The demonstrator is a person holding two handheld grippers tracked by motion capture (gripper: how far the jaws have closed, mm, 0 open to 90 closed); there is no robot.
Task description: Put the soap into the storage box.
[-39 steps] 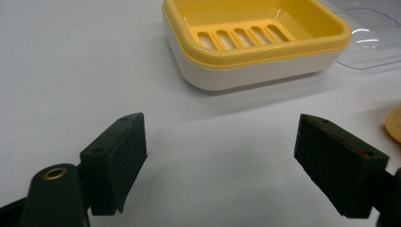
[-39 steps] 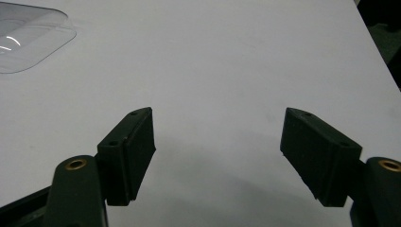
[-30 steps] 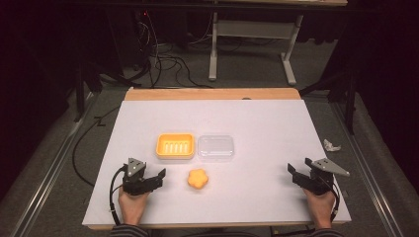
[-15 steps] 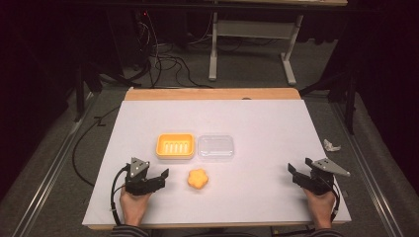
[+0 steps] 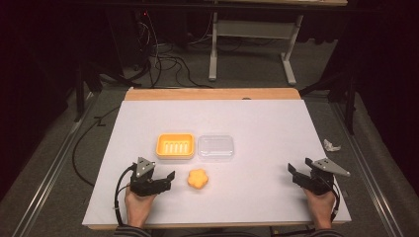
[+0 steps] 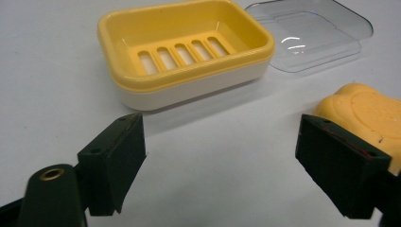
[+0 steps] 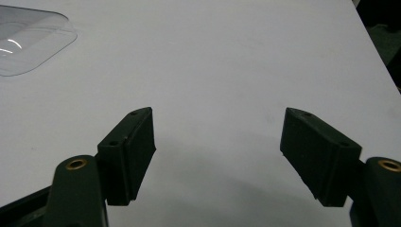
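Since the earlier high view, our left gripper (image 5: 170,177) has crept a little toward the orange soap (image 5: 198,178) at lower centre of the frame, and its jaws have just been opening; nothing lies between them. Our right gripper (image 5: 292,171) has kept its place at the lower right, well apart from everything, jaws spread wide and empty over bare white table (image 5: 267,123).

What the coming move turns on, as we judge it: the soap, a flower-shaped cake, lies just to the right of our left gripper in the high view, near but not touching. From the left gripper view (image 6: 220,156) the soap (image 6: 366,113) sits at the right edge of the frame, partly behind the right-hand jaw and outside the gap, so we would need to shift or swing rightward to straddle it. The soap is roughly round, so no long axis dictates how we turn the hand.

Above the soap in the high view sits the yellow soap dish (image 5: 175,145), open side up, with its slotted drain showing. Just beside its right end lies the clear lid (image 5: 216,146), flat on the table.

Our left hand is much the nearer to the soap; our right (image 7: 217,156) is far off
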